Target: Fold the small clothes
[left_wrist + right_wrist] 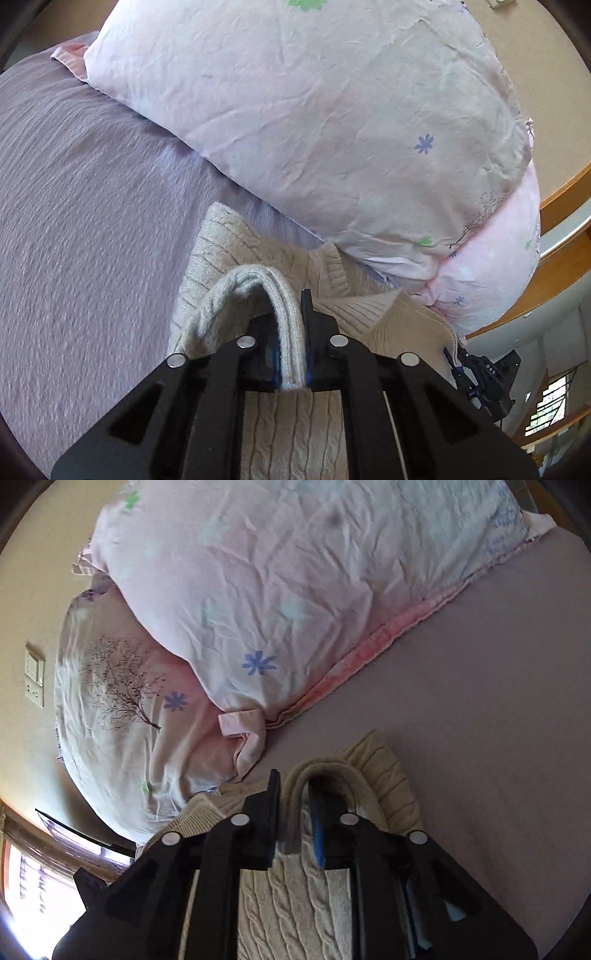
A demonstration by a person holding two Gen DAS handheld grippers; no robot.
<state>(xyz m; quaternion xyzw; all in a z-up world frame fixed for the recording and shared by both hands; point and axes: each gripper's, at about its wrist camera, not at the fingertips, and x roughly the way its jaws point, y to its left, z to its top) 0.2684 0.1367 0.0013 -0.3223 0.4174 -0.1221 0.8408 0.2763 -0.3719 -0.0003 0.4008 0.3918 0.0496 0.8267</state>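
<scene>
A cream cable-knit sweater point(236, 251) lies on the lilac bedspread point(81, 206), close under the pillows. My left gripper point(291, 332) is shut on a ribbed edge of the sweater, which loops up out of the jaws. My right gripper point(295, 812) is shut on another ribbed edge of the same sweater point(384, 771), which also arches up from the jaws. The sweater's body hangs or lies below both grippers. The right gripper also shows in the left wrist view point(476, 373) at the sweater's right side.
Two pink flowered pillows point(332, 122) are stacked just beyond the sweater; they also fill the right wrist view point(258, 590). A wooden headboard and shelf point(561, 206) stand at the right. A wall switch plate point(35, 672) and a bright window point(33, 882) are at the left.
</scene>
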